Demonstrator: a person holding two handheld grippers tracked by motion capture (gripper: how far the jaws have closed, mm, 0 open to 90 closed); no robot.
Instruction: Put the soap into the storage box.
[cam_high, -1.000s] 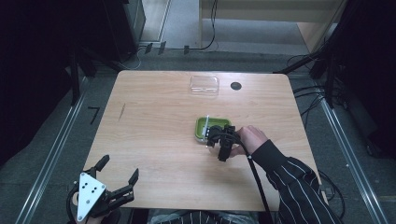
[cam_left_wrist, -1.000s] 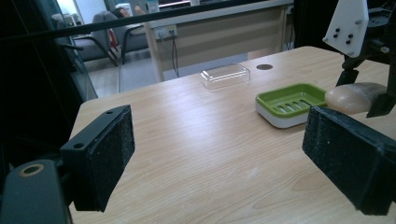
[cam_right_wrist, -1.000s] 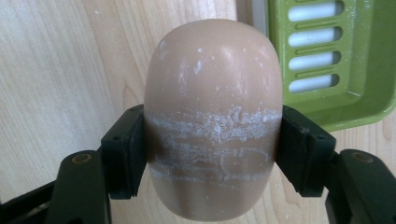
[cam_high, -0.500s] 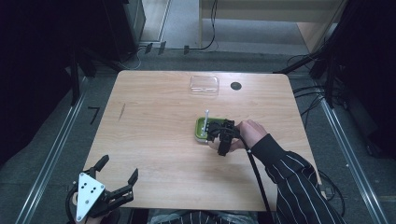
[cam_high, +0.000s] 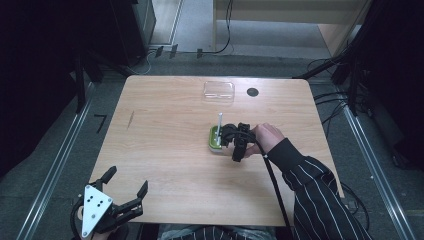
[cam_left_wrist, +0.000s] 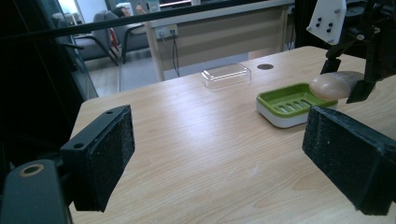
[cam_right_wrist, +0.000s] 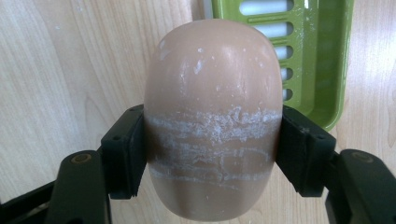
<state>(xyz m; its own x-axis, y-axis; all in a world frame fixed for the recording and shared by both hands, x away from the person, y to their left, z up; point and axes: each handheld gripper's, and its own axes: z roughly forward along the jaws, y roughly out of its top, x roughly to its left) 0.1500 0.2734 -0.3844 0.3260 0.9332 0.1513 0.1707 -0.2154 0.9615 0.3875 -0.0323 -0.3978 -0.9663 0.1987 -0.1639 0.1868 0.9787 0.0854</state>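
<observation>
Right tool (cam_right_wrist: 212, 154) clamped the soap (cam_right_wrist: 212, 116) above the green dish (cam_left_wrist: 292, 103) near the worktop's right edge, unplaced; left tool (cam_high: 122, 192) idled open.

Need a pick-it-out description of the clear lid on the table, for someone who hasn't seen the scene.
Start at the light wooden table and look to its far edge, beside the small round black hole. The clear rectangular plastic lid lies there alone; unlike the green slotted soap dish mid-table, it is see-through.

The left gripper (cam_left_wrist: 224, 158) hangs with jaws wide apart over the wooden table (cam_left_wrist: 187, 140). Far right, a green soap dish (cam_left_wrist: 289, 103) sits under a tan soap bar (cam_left_wrist: 334, 85) clamped by the right gripper (cam_left_wrist: 369, 56). A clear lid (cam_left_wrist: 226, 75) lies farther off.
</observation>
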